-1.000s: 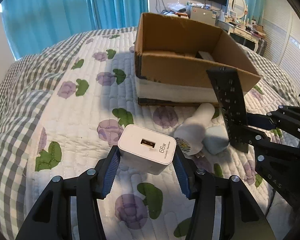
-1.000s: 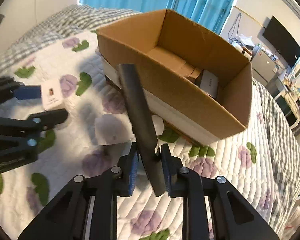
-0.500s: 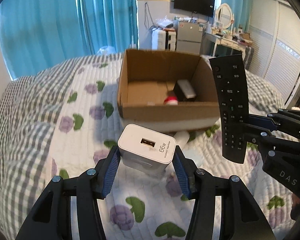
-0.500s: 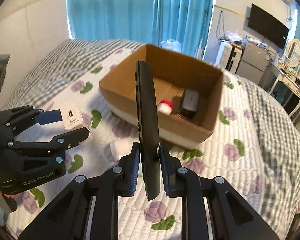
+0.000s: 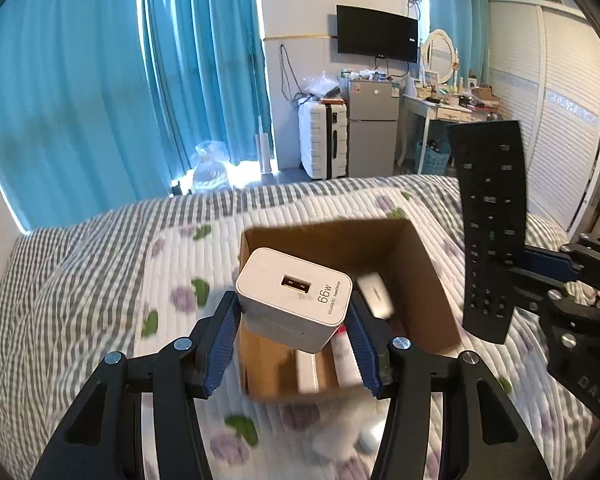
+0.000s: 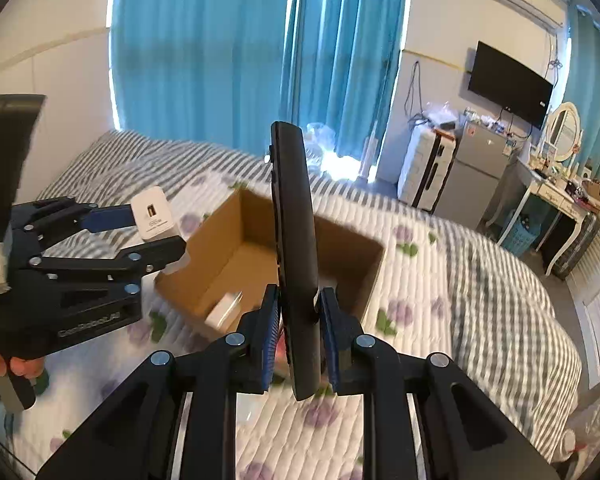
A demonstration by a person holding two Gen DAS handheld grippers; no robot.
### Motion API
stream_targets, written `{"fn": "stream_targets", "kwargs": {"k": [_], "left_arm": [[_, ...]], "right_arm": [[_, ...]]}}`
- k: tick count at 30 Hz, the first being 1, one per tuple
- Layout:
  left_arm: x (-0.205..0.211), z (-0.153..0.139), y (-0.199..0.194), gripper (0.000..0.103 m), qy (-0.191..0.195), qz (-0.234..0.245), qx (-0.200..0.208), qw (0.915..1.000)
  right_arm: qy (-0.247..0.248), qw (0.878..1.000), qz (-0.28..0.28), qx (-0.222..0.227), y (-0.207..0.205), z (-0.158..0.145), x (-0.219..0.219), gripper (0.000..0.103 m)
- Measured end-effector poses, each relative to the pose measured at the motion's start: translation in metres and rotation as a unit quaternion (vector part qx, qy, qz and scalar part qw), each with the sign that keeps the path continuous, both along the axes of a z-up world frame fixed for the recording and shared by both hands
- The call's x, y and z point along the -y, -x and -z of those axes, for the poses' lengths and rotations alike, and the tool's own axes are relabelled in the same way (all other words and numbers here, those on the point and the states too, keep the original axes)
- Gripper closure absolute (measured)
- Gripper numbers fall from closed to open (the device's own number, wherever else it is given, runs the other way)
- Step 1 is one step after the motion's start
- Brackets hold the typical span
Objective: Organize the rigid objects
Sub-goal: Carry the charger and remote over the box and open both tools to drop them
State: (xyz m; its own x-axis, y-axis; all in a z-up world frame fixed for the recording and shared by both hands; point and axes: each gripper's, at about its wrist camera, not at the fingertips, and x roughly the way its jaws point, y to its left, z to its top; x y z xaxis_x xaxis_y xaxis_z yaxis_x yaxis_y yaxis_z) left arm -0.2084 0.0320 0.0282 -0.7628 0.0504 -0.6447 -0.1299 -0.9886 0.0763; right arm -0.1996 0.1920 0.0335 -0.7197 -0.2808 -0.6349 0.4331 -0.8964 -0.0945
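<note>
both grippers have risen since a second ago, when they sat low over the quilt beside the box; now they hang above it

left wrist view: the left gripper (image 5: 294,316) has its blue-padded fingers (image 5: 220,344) closed on a white charger (image 5: 294,300), usb port facing the camera, "66w" printed on its face. it is held in the air over the near left part of the open cardboard box (image 5: 428,280), which sits on the bed (image 5: 100,272) with its grey-checked, flower-printed quilt. blurred white items lie inside the box. at right the right gripper (image 5: 540,276) holds a black remote control (image 5: 490,232) upright, buttons toward the camera

right wrist view: the right gripper (image 6: 298,334) clamps the remote control (image 6: 296,248) edge-on between its fingers (image 6: 268,336), standing nearly vertical in front of the box (image 6: 236,248). the left gripper (image 6: 156,236) with the charger (image 6: 154,218) hovers at the box's left rim. a white item lies on the box floor
</note>
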Motion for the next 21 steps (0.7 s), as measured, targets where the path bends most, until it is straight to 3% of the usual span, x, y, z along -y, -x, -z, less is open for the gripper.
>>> {"fn": "stream_targets", "kwargs": {"k": [3,6,11,17,20,21], "left_arm": [[-0.003,0.007,0.031,0.049,-0.009,0.008,-0.007,0.9999],[-0.012,0.023,0.058,0.049,0.008,0.011,-0.002,0.9999],[-0.018,0.066,0.097,0.049,0.023,0.011,0.039,0.9989],[-0.017,0.103,0.101,0.049,0.039,0.005,0.069,0.9968],[-0.018,0.105,0.1,0.047,0.045,0.01,0.067,0.9967],[-0.018,0.102,0.099,0.039,0.039,0.01,0.059,0.9974]], "right_arm": [[0.001,1.0,0.003,-0.001,0.02,-0.004,0.002,0.084],[-0.003,1.0,0.005,0.001,0.039,0.001,0.005,0.084],[-0.003,1.0,0.001,0.019,0.064,0.022,0.005,0.084],[-0.004,1.0,0.002,0.03,0.082,0.051,-0.004,0.084],[0.005,0.999,-0.001,0.043,0.087,0.062,-0.008,0.084],[0.005,0.999,-0.001,0.046,0.088,0.065,-0.009,0.084]]}}
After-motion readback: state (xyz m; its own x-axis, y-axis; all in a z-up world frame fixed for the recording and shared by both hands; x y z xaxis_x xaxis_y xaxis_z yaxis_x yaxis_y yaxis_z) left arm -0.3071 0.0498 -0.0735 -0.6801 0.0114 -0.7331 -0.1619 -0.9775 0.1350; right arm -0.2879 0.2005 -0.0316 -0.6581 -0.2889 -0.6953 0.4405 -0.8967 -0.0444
